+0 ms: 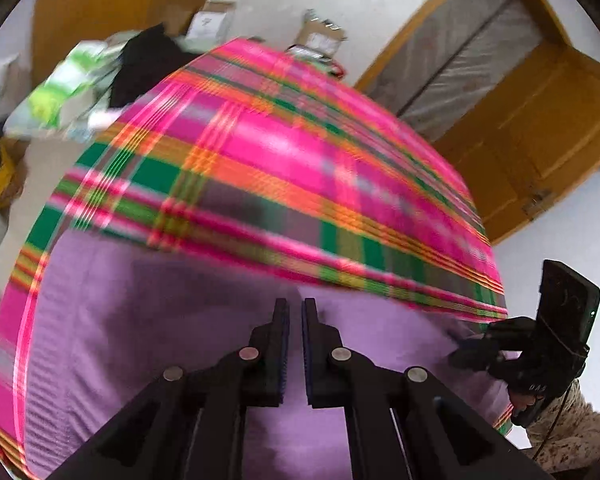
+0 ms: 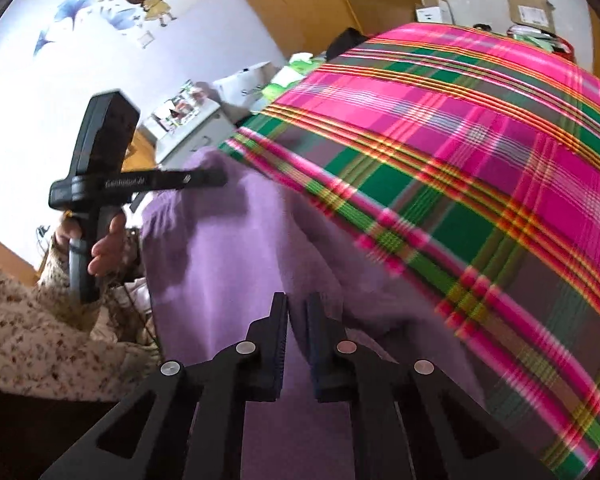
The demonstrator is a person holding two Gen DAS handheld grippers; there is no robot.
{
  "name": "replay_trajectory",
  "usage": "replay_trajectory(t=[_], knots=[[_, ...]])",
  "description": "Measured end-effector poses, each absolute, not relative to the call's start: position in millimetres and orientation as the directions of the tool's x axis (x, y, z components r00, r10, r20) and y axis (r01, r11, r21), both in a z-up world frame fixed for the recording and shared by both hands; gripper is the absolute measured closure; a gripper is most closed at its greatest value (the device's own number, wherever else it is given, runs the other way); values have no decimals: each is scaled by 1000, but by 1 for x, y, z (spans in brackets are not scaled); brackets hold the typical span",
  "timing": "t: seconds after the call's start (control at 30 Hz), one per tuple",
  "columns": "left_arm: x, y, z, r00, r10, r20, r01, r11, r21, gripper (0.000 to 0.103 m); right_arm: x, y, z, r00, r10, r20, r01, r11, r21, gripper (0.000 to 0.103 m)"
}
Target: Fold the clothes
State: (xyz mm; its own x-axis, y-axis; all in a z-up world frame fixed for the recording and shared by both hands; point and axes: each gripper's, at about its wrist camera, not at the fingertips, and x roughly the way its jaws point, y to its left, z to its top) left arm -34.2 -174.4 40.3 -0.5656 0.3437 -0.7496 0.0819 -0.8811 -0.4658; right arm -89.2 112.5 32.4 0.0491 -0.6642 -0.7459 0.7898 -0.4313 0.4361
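A purple garment (image 1: 140,340) (image 2: 240,260) lies on a bed covered by a pink, green and orange plaid sheet (image 1: 280,152) (image 2: 480,140). In the left wrist view, my left gripper (image 1: 296,304) stands over the garment, its jaws almost together. The right wrist view shows the left gripper (image 2: 220,178) from the side, with a peak of the purple cloth drawn up to its tip. My right gripper (image 2: 298,308) has its jaws close together on a fold of the purple cloth. It also shows at the garment's right edge (image 1: 456,356), held by a hand.
A green-and-white heap of clothes (image 1: 68,88) and a black garment (image 1: 148,60) lie at the far end of the bed. Cardboard boxes (image 1: 212,20) stand against the back wall, a wooden door (image 1: 540,140) to the right. A person's floral sleeve (image 2: 28,340) is at lower left.
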Motion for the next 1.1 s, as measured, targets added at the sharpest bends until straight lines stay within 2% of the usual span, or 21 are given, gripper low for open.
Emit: replay_trajectory(t=[0.17, 0.33, 0.37, 0.6, 0.73, 0.83, 0.97, 1.1], knots=[[-52, -144, 47, -549, 401, -734, -13, -882, -472, 98, -74, 111, 27, 83, -665, -743, 784, -416, 460, 93], [-60, -120, 36, -492, 437, -753, -59, -880, -472, 98, -70, 110, 15, 99, -659, -746, 763, -431, 482, 93], [-60, -117, 31, -479, 439, -760, -59, -880, -471, 98, -70, 109, 14, 104, -660, -744, 758, -432, 489, 90], [-55, -121, 27, -474, 445, -760, -44, -874, -485, 97, -72, 99, 6, 156, -667, -728, 729, -420, 541, 90], [-55, -116, 16, -435, 428, -792, -40, -888, -457, 96, -73, 96, 4, 164, -665, -728, 720, -423, 549, 90], [-54, -119, 11, -430, 429, -794, -26, -885, -464, 96, -76, 97, 11, 180, -682, -709, 715, -404, 571, 88], [-52, -124, 9, -432, 429, -793, -15, -883, -470, 96, -91, 99, 18, 175, -710, -682, 687, -408, 601, 77], [-52, -126, 8, -432, 435, -790, -11, -879, -477, 96, -117, 97, 10, 152, -739, -657, 610, -452, 650, 77]])
